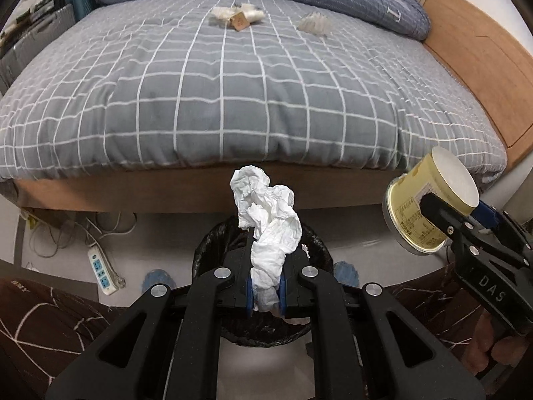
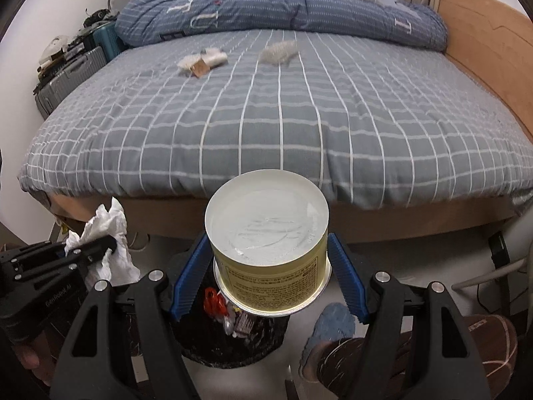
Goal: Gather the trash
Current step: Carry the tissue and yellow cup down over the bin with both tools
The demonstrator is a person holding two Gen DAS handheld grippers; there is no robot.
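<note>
My left gripper (image 1: pixel 266 295) is shut on a crumpled white tissue (image 1: pixel 266 220), held over a black-lined trash bin (image 1: pixel 213 246) on the floor. My right gripper (image 2: pixel 268 273) is shut on a yellow can (image 2: pixel 266 250), held upside down above the same bin (image 2: pixel 233 346), which holds wrappers. The can (image 1: pixel 429 200) also shows at right in the left wrist view, the tissue (image 2: pixel 106 243) at left in the right wrist view. On the bed lie a clear plastic wrapper with a brown tag (image 1: pixel 238 16) and a crumpled clear plastic piece (image 1: pixel 313 23).
A bed with a grey checked cover (image 1: pixel 233 93) fills the view ahead, a blue duvet (image 2: pixel 283 10) bunched at its far side. A power strip (image 1: pixel 103 271) and cables lie on the floor at left. Suitcases (image 2: pixel 73 73) stand left of the bed.
</note>
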